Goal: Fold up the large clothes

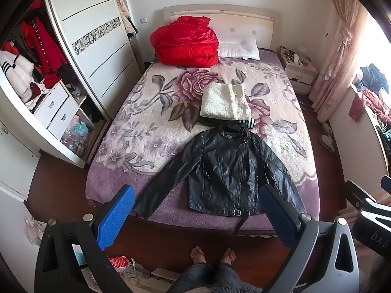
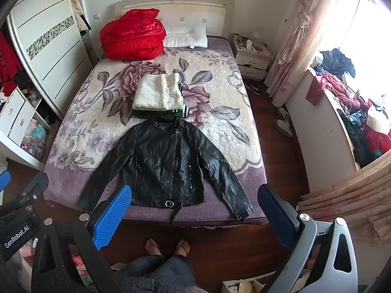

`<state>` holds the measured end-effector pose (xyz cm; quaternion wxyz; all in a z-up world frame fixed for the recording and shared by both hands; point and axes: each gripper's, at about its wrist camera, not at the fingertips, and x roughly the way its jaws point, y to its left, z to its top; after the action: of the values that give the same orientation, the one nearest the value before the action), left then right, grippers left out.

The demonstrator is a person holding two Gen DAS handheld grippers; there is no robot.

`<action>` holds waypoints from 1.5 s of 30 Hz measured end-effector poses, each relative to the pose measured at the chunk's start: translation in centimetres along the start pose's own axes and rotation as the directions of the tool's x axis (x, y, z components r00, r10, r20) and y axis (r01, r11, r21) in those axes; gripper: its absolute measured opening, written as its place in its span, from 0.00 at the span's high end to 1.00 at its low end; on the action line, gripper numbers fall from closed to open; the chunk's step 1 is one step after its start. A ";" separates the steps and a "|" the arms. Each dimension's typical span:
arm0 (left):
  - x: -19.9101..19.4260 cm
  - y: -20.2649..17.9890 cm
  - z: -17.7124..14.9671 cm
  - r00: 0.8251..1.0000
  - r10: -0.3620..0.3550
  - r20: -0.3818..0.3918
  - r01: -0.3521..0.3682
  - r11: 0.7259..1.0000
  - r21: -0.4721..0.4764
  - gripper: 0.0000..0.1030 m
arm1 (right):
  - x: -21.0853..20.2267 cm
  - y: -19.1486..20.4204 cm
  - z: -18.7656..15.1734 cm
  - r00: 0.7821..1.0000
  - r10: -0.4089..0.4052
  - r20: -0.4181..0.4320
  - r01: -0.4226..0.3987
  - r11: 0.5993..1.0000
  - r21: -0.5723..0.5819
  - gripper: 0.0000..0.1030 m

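black jacket [image 1: 223,171] flat on bed [image 1: 117,144], both hand-held grippers [image 1: 195,210] [image 2: 195,207] above, tilted down, jaws apart, empty

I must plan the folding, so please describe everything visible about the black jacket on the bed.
The black jacket looks like shiny, wrinkled leather. It lies flat, front up and zipped, on the flowered blanket near the foot of the bed, with both sleeves spread out and downward. It has a slanted front zipper, small side zippers, a low collar and a round silver buckle at the hem, where a strap hangs over the edge. Its collar meets the pile of folded clothes. No gripper touches it.
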<state>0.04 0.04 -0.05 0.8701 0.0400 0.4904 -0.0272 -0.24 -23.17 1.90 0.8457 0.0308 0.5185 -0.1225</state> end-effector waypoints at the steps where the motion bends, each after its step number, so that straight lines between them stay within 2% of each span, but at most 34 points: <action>1: 0.0 0.0 0.0 1.000 0.006 0.000 -0.006 1.000 0.004 0.00 | 0.0 0.0 0.0 1.000 0.003 0.000 -0.003 1.000 0.001 0.00; 20: -0.3 -0.9 0.5 1.000 0.006 0.015 -0.006 1.000 0.010 0.00 | -0.5 0.1 0.1 1.000 0.005 0.000 -0.005 1.000 0.002 0.00; 24: -0.7 -1.7 1.4 1.000 0.007 0.020 -0.007 1.000 0.012 0.00 | -0.6 0.2 0.1 1.000 0.004 0.001 -0.004 1.000 0.002 0.00; 27: -1.5 -1.6 2.5 1.000 0.004 0.022 -0.004 1.000 0.011 0.00 | -0.6 0.2 0.2 1.000 0.004 0.001 -0.004 1.000 0.000 0.00; 45: -2.0 -1.1 2.9 0.999 0.001 0.034 -0.001 1.000 0.007 0.00 | -1.4 0.2 0.9 1.000 0.010 0.008 -0.010 1.000 0.005 0.00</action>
<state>1.38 -1.34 3.14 0.8782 0.0431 0.4754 -0.0291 -0.02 -22.92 3.53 0.8483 0.0352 0.5146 -0.1199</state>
